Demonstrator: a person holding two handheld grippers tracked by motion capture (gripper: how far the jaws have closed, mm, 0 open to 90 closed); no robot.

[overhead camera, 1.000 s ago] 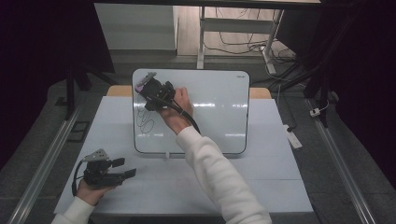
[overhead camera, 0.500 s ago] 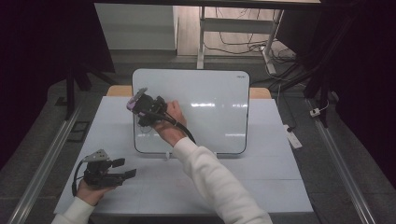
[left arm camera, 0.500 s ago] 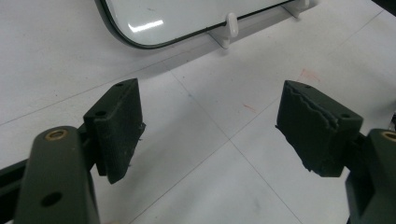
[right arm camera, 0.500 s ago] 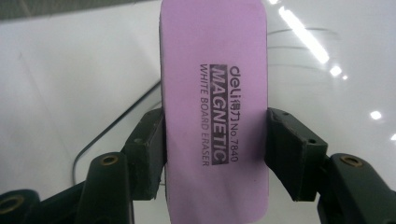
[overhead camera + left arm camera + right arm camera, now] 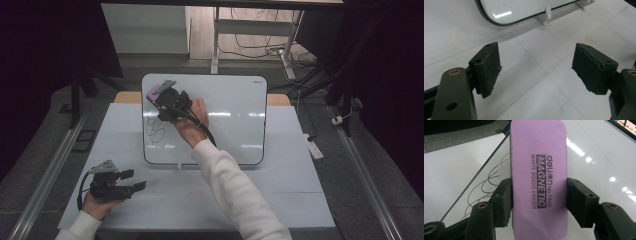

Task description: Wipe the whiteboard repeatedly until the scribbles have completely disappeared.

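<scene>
A white board (image 5: 230, 125) stands tilted on small feet in the middle of the table. Black pen scribbles (image 5: 156, 131) mark its left part. My right gripper (image 5: 160, 96) is at the board's upper left, above the scribbles, shut on a purple whiteboard eraser (image 5: 152, 92). In the right gripper view the eraser (image 5: 539, 175) stands upright between both pads, with the scribbles (image 5: 486, 187) to its left on the board (image 5: 604, 152). My left gripper (image 5: 134, 179) rests low at the table's front left. Its jaws (image 5: 536, 67) are open, with nothing between them.
The table (image 5: 280, 200) is covered by a white sheet. The board's lower edge (image 5: 524, 18) and a white foot (image 5: 547, 15) lie ahead of my left gripper. A power strip (image 5: 314, 146) lies off the table's right edge; metal rails run along both sides.
The right gripper with the eraser dipped down and left over the board, then came back up toward the upper left corner. The left gripper has not moved.
</scene>
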